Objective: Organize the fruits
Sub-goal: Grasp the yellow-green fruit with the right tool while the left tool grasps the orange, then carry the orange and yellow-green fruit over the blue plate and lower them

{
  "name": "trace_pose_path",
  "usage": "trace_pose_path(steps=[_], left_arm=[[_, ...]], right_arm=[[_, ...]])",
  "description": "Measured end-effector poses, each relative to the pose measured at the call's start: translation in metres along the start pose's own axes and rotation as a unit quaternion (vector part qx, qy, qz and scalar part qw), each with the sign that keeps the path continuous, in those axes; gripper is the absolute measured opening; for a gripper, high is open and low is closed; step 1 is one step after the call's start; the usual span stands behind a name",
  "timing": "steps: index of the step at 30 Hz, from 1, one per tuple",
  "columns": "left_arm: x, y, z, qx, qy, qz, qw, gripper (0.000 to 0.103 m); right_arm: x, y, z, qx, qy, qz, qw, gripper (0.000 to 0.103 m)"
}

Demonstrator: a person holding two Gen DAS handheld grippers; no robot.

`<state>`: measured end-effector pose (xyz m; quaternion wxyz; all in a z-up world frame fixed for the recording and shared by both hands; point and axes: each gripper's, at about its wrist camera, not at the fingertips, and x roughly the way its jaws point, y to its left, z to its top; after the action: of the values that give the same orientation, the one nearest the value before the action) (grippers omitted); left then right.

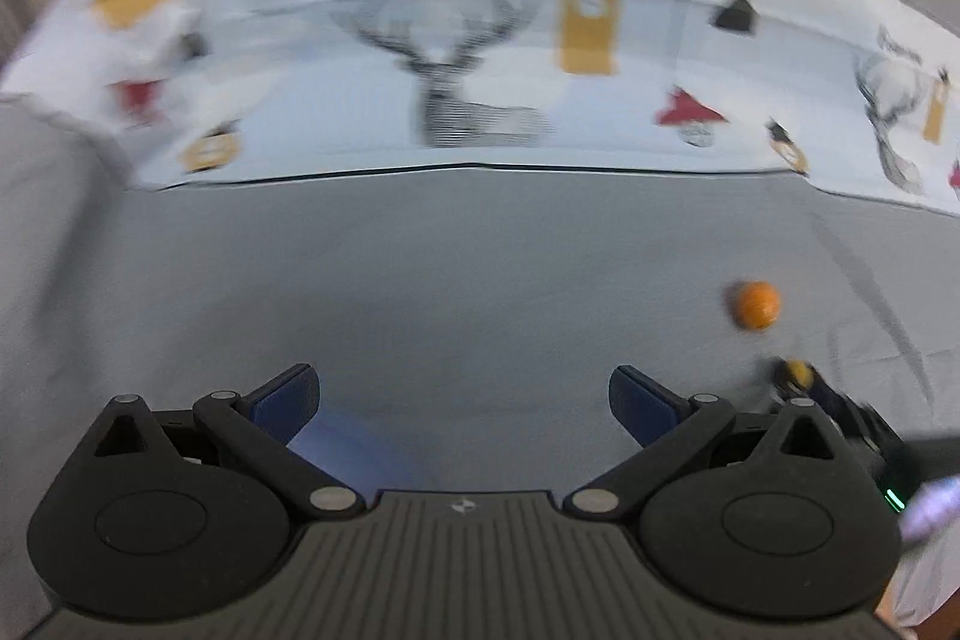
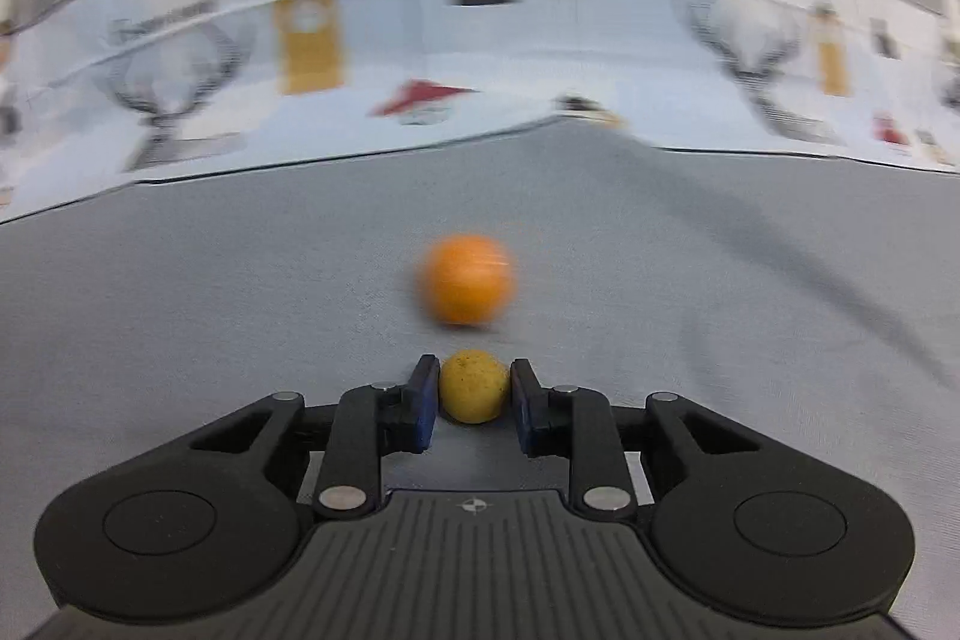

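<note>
My right gripper (image 2: 473, 391) is shut on a small yellow fruit (image 2: 473, 385), held between its blue pads just above the grey cloth. An orange (image 2: 467, 280) lies on the cloth right ahead of it, apart from the fingers. In the left wrist view the orange (image 1: 757, 305) sits at the right, and the yellow fruit (image 1: 798, 372) shows below it in the right gripper. My left gripper (image 1: 465, 397) is open and empty over bare grey cloth, well left of both fruits.
A white printed cloth (image 1: 456, 58) with deer, clocks and red shapes runs across the far side of the grey surface (image 1: 420, 268); it also shows in the right wrist view (image 2: 480, 58). Both views are motion-blurred.
</note>
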<state>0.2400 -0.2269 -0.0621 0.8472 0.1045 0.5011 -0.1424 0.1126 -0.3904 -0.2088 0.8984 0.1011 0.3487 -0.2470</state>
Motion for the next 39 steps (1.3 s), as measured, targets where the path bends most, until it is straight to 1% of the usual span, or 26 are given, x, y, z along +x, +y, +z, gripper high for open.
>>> trace_pose_path(steps=[2,4,6,7,9,12,13,15,16,17,18,19,22,24,27,29,30,32,34,36,39], left_arm=[[0.031,-0.034,0.012,0.02,0.015,-0.022,0.9994,0.103],[0.059,-0.068,0.02,0.041,0.031,-0.043,0.9978,0.103],[0.084,-0.103,0.027,0.059,0.047,-0.076,0.9943,0.103],[0.096,-0.119,0.029,0.069,0.056,-0.086,0.9923,0.103],[0.117,-0.149,0.034,0.081,0.071,-0.096,0.9895,0.103],[0.146,-0.179,0.039,0.089,0.093,-0.096,0.987,0.103],[0.154,-0.185,0.039,0.089,0.097,-0.092,0.987,0.101],[0.165,-0.191,0.039,0.087,0.102,-0.081,0.9875,0.072],[0.164,-0.192,0.037,0.089,0.095,-0.074,0.9888,0.07],[0.159,-0.193,0.035,0.097,0.078,-0.079,0.9891,0.04],[0.154,-0.194,0.033,0.114,0.069,-0.079,0.9879,0.041],[0.151,-0.195,0.031,0.118,0.07,-0.08,0.9874,0.041],[0.132,-0.18,0.022,0.112,0.059,-0.076,0.9891,0.041],[0.108,-0.162,0.012,0.103,0.056,-0.08,0.9899,0.041],[0.058,-0.124,-0.009,0.084,0.051,-0.071,0.9926,0.041],[0.022,-0.095,-0.027,0.07,0.054,-0.059,0.9943,0.041],[0.003,-0.079,-0.038,0.064,0.053,-0.052,0.9952,0.041],[-0.03,-0.047,-0.06,0.056,0.052,-0.039,0.9963,0.041],[-0.06,-0.015,-0.085,0.043,0.053,-0.025,0.9973,0.041],[-0.087,0.017,-0.112,0.032,0.057,-0.011,0.9978,0.041],[-0.118,0.058,-0.148,0.013,0.048,0.012,0.9987,0.041]], right_arm=[[-0.012,-0.028,0.003,0.03,0.002,-0.039,0.999,0.027],[-0.023,-0.059,0.004,0.055,-0.008,-0.082,0.995,0.027],[-0.027,-0.083,0.003,0.074,-0.017,-0.117,0.99,0.027],[-0.027,-0.093,0.001,0.085,-0.023,-0.127,0.988,0.027],[-0.021,-0.11,-0.003,0.111,-0.024,-0.134,0.984,0.027],[-0.006,-0.122,-0.007,0.141,0.003,-0.117,0.983,0.027],[-0.004,-0.123,-0.008,0.144,0.0,-0.114,0.983,0.027],[-0.001,-0.123,-0.008,0.142,-0.003,-0.109,0.984,0.027],[0.001,-0.123,-0.007,0.143,-0.004,-0.109,0.984,0.027],[0.002,-0.123,-0.007,0.142,-0.004,-0.108,0.984,0.027],[0.003,-0.123,-0.007,0.142,-0.005,-0.107,0.984,0.027],[0.003,-0.124,-0.007,0.144,-0.006,-0.106,0.984,0.027],[-0.003,-0.125,-0.007,0.157,-0.017,-0.096,0.983,0.027],[-0.008,-0.123,-0.006,0.156,-0.036,-0.087,0.983,0.027],[-0.019,-0.116,-0.003,0.153,-0.062,-0.076,0.983,0.027],[-0.032,-0.109,-0.001,0.155,-0.053,-0.066,0.984,0.027],[-0.042,-0.104,0.002,0.162,-0.05,-0.054,0.984,0.027],[-0.074,-0.086,0.006,0.161,-0.055,-0.004,0.985,0.027],[-0.114,-0.06,0.005,0.14,-0.058,0.039,0.988,0.027],[-0.156,-0.039,-0.006,0.116,-0.053,0.083,0.988,0.027],[-0.214,-0.007,-0.024,0.079,-0.033,0.152,0.985,0.027]])
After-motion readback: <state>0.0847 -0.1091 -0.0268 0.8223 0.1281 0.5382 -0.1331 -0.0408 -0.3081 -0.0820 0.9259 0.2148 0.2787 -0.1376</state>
